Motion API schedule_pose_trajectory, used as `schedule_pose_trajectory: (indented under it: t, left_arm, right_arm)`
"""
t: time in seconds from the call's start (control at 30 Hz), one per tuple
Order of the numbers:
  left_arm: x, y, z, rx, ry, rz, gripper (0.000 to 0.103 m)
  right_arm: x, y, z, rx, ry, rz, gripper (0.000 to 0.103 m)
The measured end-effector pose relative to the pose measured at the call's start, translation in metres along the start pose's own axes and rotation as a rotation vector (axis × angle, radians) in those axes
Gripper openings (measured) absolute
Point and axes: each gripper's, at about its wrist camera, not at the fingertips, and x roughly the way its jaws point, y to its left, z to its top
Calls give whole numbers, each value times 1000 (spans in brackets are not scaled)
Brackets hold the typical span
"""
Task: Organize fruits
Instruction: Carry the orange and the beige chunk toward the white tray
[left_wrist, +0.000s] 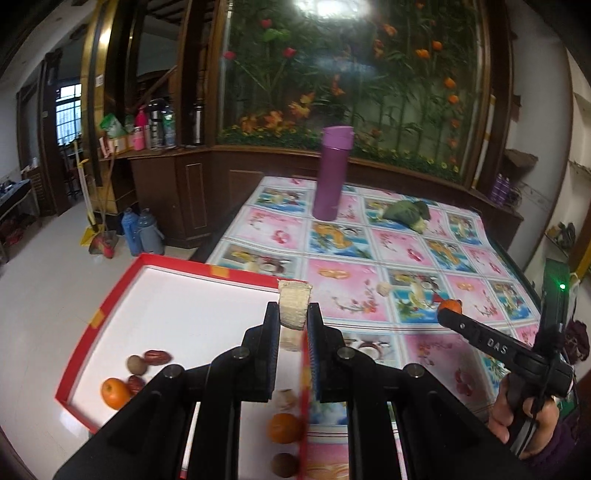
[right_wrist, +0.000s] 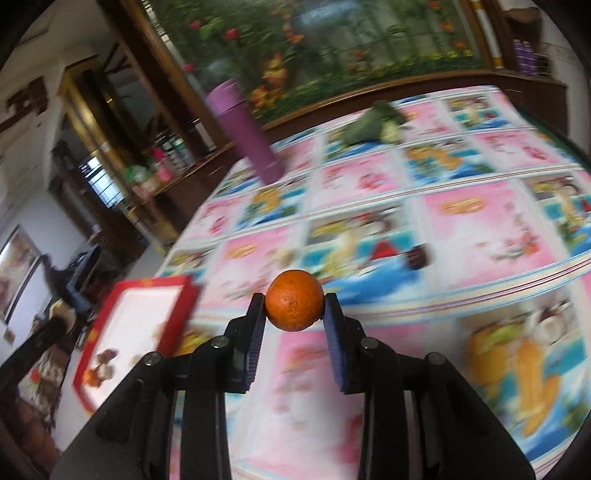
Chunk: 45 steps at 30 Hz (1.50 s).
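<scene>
Fruit in both my grippers

My right gripper (right_wrist: 294, 308) clamps a round, pitted orange (right_wrist: 294, 300); my left gripper (left_wrist: 291, 317) pinches a pale ribbed chunk (left_wrist: 293, 304) above the red tray (left_wrist: 110, 299).

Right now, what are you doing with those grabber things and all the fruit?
A person is sorting fruit into a red box on the table. The left gripper is shut on a pale, ridged piece of food, held above the box. The right gripper is shut on a small orange over the patterned tablecloth. Another orange, some red dates and a brown round fruit already lie in the box.
</scene>
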Motion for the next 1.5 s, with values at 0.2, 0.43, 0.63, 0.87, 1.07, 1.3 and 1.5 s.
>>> schedule_pose_trajectory:
  t: [0.2,0.43,0.63,0.87,1.07,1.3,1.5]
  left_arm:
    - [-1,28,-4,-47,-3,48,13]
    - [3,52,-7,-81,-5,93,13]
    - [3,69,-12,-104,-5,122,13]
    - [5,98,-15,-141,3,159,13]
    - [9,128,-16,-171,18,202,13]
    - [29,132,-15,-158,49,207,13]
    - [59,131,-5,-121,108,214,13]
  right_arm:
    - [5,51,-13,-75,36,80,34]
    - [9,83,-22,-133,69,113,34]
    - [16,109,-26,-177,95,135,34]
    - [28,143,-36,-242,125,167,34]
    - [43,159,-33,-251,156,182,34]
    - [67,181,-34,-277,197,193,34]
    - [96,197,-37,-302,236,186,34]
